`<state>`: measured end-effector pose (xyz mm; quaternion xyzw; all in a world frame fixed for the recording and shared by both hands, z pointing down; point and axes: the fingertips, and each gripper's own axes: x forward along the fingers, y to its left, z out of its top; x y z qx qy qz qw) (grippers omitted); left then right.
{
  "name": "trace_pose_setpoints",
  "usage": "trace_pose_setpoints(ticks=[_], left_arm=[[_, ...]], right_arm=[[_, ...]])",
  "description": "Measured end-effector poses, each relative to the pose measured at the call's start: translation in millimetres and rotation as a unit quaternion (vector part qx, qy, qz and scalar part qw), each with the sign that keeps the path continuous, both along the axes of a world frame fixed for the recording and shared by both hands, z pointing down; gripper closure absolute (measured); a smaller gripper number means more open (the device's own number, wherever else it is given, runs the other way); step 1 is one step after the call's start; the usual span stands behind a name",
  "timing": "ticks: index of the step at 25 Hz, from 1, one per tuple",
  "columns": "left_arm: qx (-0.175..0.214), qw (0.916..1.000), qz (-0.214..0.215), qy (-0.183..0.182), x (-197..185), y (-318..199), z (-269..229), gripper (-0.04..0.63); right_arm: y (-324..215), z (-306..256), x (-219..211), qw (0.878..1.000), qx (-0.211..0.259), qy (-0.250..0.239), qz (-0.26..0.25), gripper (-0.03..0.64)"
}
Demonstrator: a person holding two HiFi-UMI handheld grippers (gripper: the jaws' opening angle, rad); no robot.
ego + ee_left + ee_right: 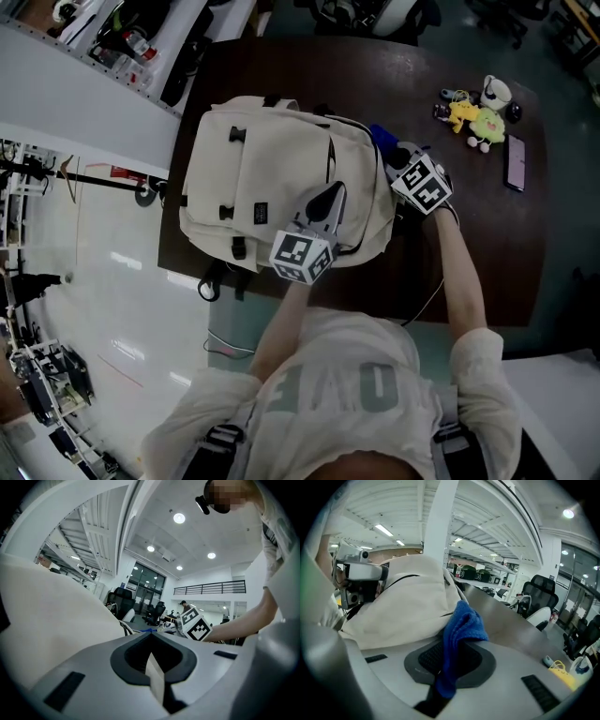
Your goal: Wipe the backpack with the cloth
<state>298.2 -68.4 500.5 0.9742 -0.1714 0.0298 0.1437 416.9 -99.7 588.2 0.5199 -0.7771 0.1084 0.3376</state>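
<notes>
A cream backpack lies flat on the dark brown table. My left gripper rests on the backpack's right half, and in the left gripper view it is shut on a thin cream strip of the backpack. The backpack's body bulges at the left of that view. My right gripper sits at the backpack's right edge, shut on a blue cloth. In the right gripper view the cloth bunches up out of the jaws and touches the backpack's side.
Small plush toys, a white cup and a phone lie at the table's far right. A black strap loop hangs over the near table edge. A white shelf unit stands to the left.
</notes>
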Motion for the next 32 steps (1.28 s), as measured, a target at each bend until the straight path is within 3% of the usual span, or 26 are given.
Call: trace_pose_setpoints(ticks=[6,32], left_arm=[[0.012,0.9999,0.004,-0.011,1.7,2.7,2.1,0.592],[0.033,0.9994,0.012,0.006,1.4,7.0,-1.6,0.592]], right_arm=[[31.3,-2.4,-7.4,1.0,-0.003,-0.008,0.015,0.575],[148.2,-16.7,-81.5,0.998,0.003,0.005,0.056,0.575]])
